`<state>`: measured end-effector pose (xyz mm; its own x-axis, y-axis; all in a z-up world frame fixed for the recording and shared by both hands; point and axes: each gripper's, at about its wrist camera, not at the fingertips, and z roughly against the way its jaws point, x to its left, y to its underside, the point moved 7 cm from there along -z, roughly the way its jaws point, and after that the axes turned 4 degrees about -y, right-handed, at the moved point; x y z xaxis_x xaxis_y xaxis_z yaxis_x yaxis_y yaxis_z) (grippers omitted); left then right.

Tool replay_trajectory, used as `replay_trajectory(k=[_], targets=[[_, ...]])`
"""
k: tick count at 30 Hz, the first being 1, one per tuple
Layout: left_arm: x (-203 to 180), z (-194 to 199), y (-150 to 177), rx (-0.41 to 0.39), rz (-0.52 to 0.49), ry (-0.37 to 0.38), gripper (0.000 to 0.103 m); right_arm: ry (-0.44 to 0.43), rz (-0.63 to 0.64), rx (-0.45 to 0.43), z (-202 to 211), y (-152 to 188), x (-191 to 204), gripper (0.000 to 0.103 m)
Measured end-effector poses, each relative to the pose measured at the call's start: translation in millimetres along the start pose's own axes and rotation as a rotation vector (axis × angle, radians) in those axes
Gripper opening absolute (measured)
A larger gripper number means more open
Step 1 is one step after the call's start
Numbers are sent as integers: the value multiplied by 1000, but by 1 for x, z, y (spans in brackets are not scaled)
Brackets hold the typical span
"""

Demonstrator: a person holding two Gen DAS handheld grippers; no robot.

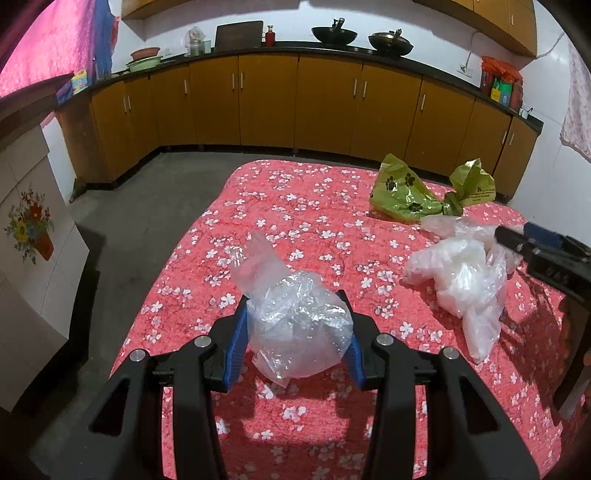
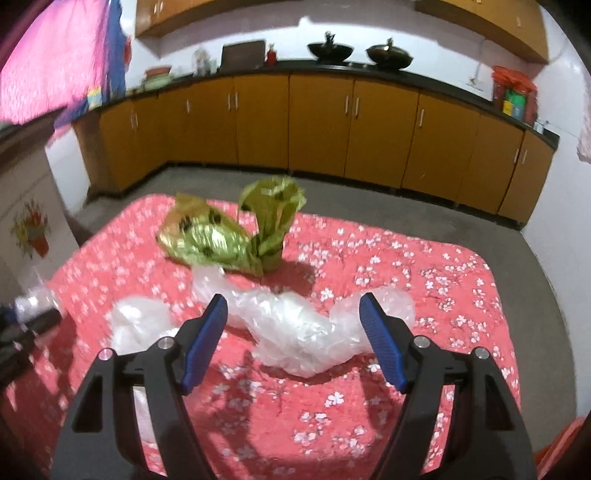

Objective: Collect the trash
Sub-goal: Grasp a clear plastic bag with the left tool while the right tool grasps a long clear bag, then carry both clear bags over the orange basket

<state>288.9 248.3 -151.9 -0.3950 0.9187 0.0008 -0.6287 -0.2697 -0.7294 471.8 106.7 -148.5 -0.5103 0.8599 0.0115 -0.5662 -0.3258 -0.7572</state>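
My left gripper (image 1: 295, 314) is shut on a crumpled clear plastic bag (image 1: 295, 325), held above the red floral table (image 1: 295, 206). My right gripper (image 2: 293, 314) is open, its blue pads on either side of a clear plastic wad (image 2: 303, 332) lying on the table (image 2: 424, 277); it also shows at the right in the left wrist view (image 1: 513, 236). A whiter plastic lump (image 2: 136, 325) lies to its left, also seen in the left wrist view (image 1: 454, 273). A green paw-print bag (image 1: 413, 192) lies at the far side (image 2: 221, 236).
Yellow-brown kitchen cabinets (image 1: 295, 99) with a black counter run along the far wall, with woks (image 1: 334, 35) on top. Grey floor (image 1: 140, 221) surrounds the table. A white cabinet with a flower picture (image 1: 29, 221) stands at left.
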Motion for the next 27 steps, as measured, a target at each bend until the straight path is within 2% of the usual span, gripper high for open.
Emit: replay_trajectory(k=[5, 7, 10, 15, 20, 27], targets=[[-1, -2, 0, 4, 3, 0, 45, 13, 9, 63, -15, 8, -2, 72], [-1, -2, 0, 7, 2, 0, 45, 19, 4, 107, -23, 12, -5, 55], [-2, 0, 0, 5, 5, 1, 45, 9, -21, 119, -24, 15, -10, 47], [-7, 7, -2, -1, 5, 10, 45, 9, -50, 103, -10, 23, -15, 42], [-20, 23, -3, -16, -13, 31, 45, 14, -117, 73, 25, 33, -30, 42], [-52, 61, -5, -55, -60, 86, 45, 31, -207, -18, 106, 50, -49, 42]])
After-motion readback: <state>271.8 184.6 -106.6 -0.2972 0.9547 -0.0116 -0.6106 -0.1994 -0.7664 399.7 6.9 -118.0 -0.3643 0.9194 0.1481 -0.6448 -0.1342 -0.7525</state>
